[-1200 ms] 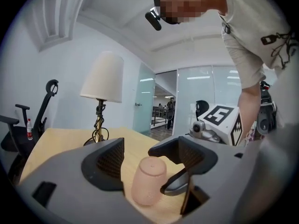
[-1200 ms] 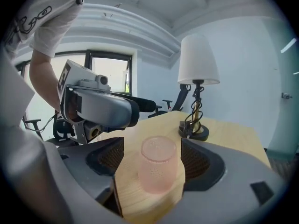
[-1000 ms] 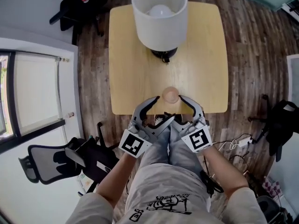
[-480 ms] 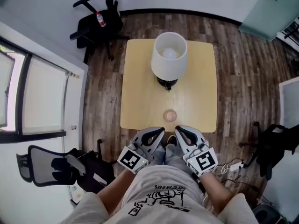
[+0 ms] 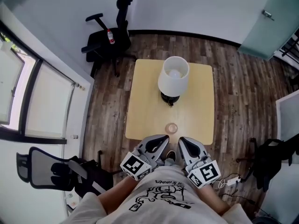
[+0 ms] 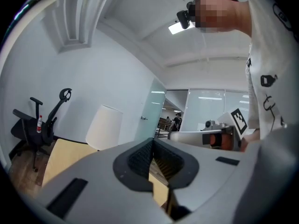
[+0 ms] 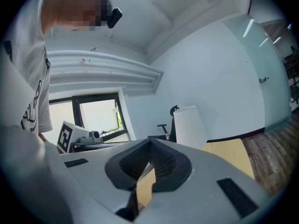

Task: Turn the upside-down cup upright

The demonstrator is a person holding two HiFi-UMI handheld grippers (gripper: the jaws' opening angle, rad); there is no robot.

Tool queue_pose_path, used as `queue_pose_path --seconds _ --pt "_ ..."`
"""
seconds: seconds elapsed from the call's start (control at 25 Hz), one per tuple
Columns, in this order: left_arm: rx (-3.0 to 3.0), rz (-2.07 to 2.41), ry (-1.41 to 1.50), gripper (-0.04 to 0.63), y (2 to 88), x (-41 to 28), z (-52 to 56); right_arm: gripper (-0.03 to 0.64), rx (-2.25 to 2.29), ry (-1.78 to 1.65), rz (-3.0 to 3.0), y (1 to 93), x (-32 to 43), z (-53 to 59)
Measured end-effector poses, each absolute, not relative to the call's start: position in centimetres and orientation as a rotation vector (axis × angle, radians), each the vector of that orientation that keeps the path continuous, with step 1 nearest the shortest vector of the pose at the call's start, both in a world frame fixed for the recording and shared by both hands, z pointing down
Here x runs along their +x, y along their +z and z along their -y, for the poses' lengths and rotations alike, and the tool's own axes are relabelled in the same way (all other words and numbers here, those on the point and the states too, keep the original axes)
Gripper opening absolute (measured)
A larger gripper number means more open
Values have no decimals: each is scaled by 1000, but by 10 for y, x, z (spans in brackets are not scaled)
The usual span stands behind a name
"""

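Observation:
A small pink-tan cup (image 5: 171, 128) stands on the light wooden table (image 5: 145, 115) near its front edge; from above it looks like a round ring. Neither gripper view shows the cup. My left gripper (image 5: 163, 139) and right gripper (image 5: 182, 141) hover side by side in front of the table edge, close to the person's body and apart from the cup. Both are shut with nothing between the jaws. In the left gripper view the shut left gripper (image 6: 152, 142) points level at the lamp, and so does the right gripper (image 7: 149, 142) in its own view.
A table lamp with a white shade (image 5: 173, 76) stands mid-table behind the cup. A black office chair (image 5: 110, 38) is beyond the table and another chair (image 5: 49, 169) at the lower left. Windows run along the left, a frosted glass door (image 5: 273, 17) at the upper right.
Both grippers went from open on either side of the cup to shut, and drew back toward the person. The view has risen, so the table looks smaller. The cup stays on the table.

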State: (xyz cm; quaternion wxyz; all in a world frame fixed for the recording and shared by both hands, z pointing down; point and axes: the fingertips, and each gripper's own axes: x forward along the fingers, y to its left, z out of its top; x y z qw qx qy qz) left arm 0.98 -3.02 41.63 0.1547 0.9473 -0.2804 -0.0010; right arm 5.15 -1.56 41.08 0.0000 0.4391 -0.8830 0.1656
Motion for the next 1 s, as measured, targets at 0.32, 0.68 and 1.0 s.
queue_pose_path --seconds 0.32,0.68,1.0 --pt "2744 850 -87 9 393 4 25 23 1423 443 2772 395 48 11" --pt "2755 882 -71 9 392 9 33 23 1425 343 2747 390 50 23" --pt "2752 884 -62 9 395 13 41 23 1425 346 2741 394 52 33"
